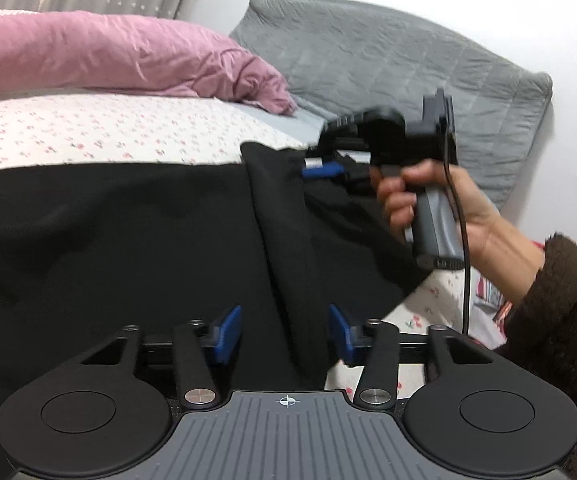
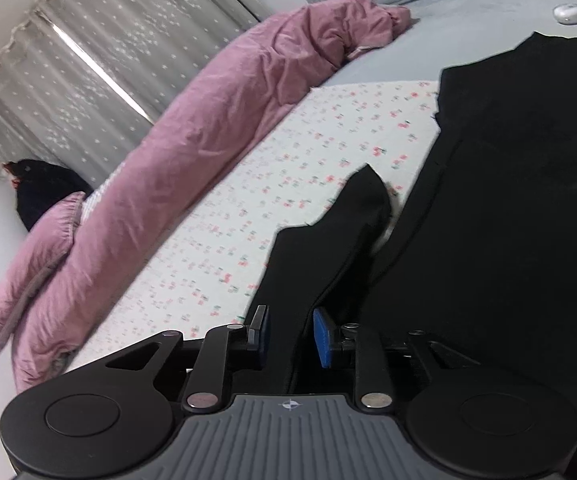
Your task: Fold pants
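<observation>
Already your left tongs and right tongs, both part-open, straddle folds of the black fabric pants; folding barely begun, smoothing at twelve o'clock remains.

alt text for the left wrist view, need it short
Open left gripper straddles a raised fold of black pants on a floral bedsheet. Ahead, a hand holds the right gripper at the fabric; pink duvet behind.

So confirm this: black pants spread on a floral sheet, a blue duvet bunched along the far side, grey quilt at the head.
One thing is wrong: the duvet is pink, not blue, as the right wrist view shows plainly. The rest holds: the black pants lie on the floral sheet, with the grey quilt at the head.
</observation>
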### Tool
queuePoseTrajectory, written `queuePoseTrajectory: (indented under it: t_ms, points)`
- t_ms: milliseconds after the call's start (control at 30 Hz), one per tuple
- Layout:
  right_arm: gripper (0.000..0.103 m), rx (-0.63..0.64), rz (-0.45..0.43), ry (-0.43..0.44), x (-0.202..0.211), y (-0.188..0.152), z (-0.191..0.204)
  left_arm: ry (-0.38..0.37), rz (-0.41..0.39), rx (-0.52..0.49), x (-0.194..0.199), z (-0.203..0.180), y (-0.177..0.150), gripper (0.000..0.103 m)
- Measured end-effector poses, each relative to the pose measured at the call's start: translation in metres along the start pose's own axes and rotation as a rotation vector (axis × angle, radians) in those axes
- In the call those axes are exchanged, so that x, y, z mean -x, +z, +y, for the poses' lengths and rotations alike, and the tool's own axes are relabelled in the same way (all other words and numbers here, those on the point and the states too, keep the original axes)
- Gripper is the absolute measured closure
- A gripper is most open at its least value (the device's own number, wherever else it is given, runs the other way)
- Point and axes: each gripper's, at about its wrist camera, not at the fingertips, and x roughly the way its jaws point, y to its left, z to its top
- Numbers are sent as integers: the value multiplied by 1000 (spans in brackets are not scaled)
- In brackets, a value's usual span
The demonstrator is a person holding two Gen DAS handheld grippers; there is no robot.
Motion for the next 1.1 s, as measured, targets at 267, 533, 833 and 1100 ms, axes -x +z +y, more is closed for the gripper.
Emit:
queuePoseTrajectory:
  t_ms: [267,533,833,1100]
  points:
    - [70,-13,24,-33,-18,1,-1,-11,-13,7,1,-6,-6,53]
    - [98,-37,-19,-28,-31,2,-5,33,-25,-65,-7,-20,-10,50]
    - [98,43,-181,-190,61,11,4,43,-19,-165,-1,-34,-19,51]
    - [98,110,-162,-395,124,-21,-22,34,17,-204,4,-35,-19,55]
